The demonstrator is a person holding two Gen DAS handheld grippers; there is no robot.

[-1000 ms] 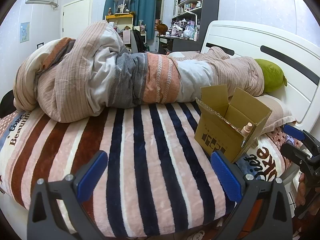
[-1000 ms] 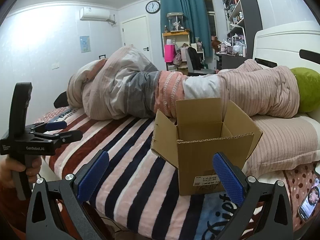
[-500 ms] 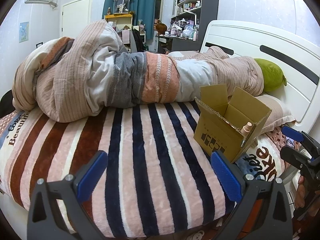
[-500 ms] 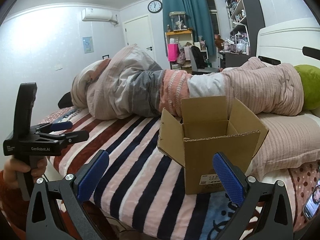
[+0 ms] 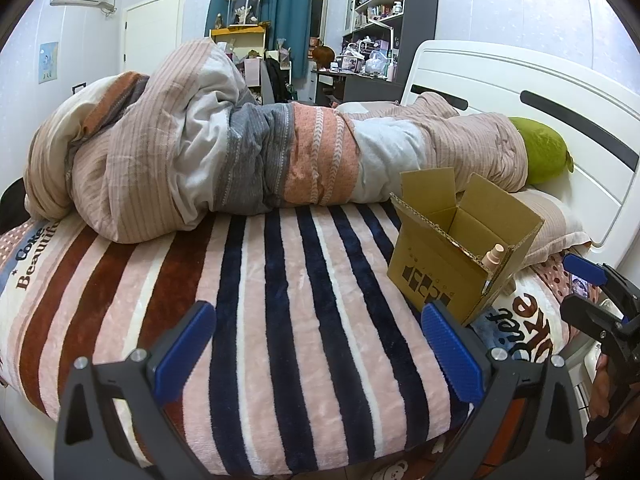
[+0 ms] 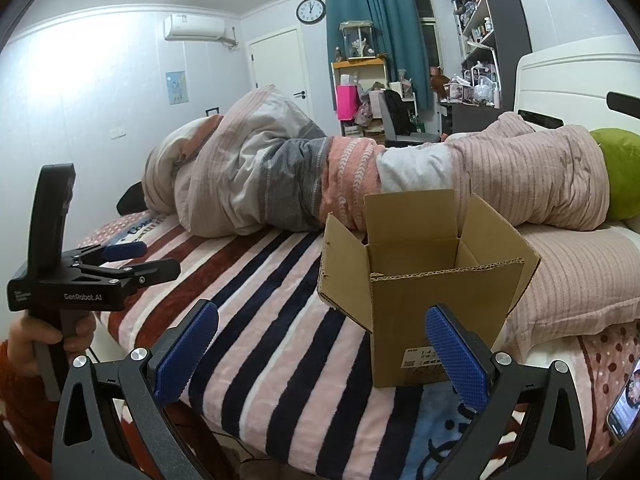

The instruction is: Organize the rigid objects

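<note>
The open cardboard box (image 6: 436, 296) stands upright on the bed (image 6: 256, 320) just beyond my right fingers (image 6: 320, 354), which gape empty, nearer it than my equally open, empty left fingers (image 5: 320, 354), with a small bottle (image 5: 495, 255) inside.

A brown cardboard box (image 6: 436, 304) sits on a blanket (image 5: 280, 300) striped pink, navy, maroon and white; behind the box, a pink, grey and salmon duvet (image 5: 248, 152) and a green pillow (image 5: 544, 156).
</note>
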